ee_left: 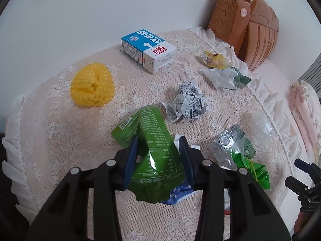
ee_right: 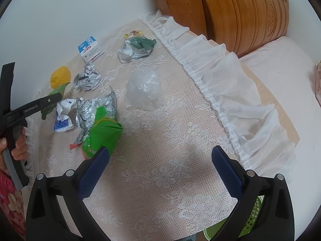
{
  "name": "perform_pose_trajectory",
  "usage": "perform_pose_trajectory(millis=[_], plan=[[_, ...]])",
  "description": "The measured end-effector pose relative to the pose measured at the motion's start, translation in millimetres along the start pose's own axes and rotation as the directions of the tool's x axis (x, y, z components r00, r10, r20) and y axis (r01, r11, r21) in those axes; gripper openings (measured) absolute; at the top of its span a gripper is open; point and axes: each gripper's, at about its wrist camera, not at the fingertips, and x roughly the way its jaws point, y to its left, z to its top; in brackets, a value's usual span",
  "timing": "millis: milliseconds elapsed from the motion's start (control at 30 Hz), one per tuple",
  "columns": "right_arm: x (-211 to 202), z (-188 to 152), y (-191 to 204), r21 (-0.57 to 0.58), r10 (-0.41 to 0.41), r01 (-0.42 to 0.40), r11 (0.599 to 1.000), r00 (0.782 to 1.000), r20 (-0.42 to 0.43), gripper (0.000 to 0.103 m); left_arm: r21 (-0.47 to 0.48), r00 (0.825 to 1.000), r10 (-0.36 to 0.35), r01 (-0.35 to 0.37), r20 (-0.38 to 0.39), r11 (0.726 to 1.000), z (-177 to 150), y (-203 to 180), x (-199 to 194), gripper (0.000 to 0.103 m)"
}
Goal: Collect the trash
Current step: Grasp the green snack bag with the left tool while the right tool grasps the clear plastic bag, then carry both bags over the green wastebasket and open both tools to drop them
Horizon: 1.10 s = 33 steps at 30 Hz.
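Left gripper (ee_left: pixel 158 158) clamped on the green pouch (ee_left: pixel 154 156)!
Right gripper (ee_right: pixel 160 170) gapes, holding nothing; "GenRobot.AI" reads at nine o'clock, milk carton (ee_left: pixel 148 50) at twelve.

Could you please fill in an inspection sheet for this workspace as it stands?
Surface: lace-covered table, white frill at edge.
Job's things: green foil pouch; crumpled printed paper; silver blister pack; clear plastic wad; blue-white milk carton; yellow foam fruit net.
Clutter: nothing seen.
Grippers: left gripper shut on the pouch; right gripper open, empty.
Cables: nothing seen.
Surroundings: wooden headboard, pink bed, green perforated basket.
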Motion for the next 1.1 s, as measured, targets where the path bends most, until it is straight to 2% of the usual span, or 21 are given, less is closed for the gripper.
perform_pose_trajectory(millis=[133,267,500,600,667,800,967,1100], plan=[[1,10,-2,0.013,0.015,-0.015,1.0,1.0,0.018,0.101,-0.03,0.999,-0.008,0.009,0.039,1.0,-1,-1,-17,0.039],[7,35,-1,0.009,0.021,-0.021,1.0,0.998,0.055,0.101,-0.064,0.996,-0.009,0.014,0.084,0.998,-6,-3,-42,0.039],[56,70,20,-0.02,0.001,-0.001,1.0,1.0,0.024,0.1,-0.085,0.993,-0.022,0.032,0.118,0.996,-24,-8,-65,0.039],[73,75,26,-0.023,-0.003,0.003,1.0,1.0,-0.008,0.076,-0.08,0.992,-0.003,0.013,0.123,0.997,-33,-10,-70,0.039],[77,75,24,-0.007,0.037,-0.037,0.999,0.999,-0.025,0.046,-0.066,0.991,0.016,-0.008,0.13,0.998,-40,-13,-74,0.039],[58,68,18,0.006,0.102,-0.102,0.995,0.995,0.014,0.041,-0.051,0.991,-0.003,0.01,0.134,0.999,-51,-23,-84,0.039],[7,42,-9,0.018,0.152,-0.154,0.988,0.987,0.056,0.041,0.016,0.991,-0.032,0.03,0.132,0.999,-70,-57,-100,0.039],[-38,1,-39,-0.015,0.115,-0.114,0.993,0.991,0.073,0.041,0.109,0.987,-0.118,0.105,0.111,0.988,-94,-106,-116,0.039]])
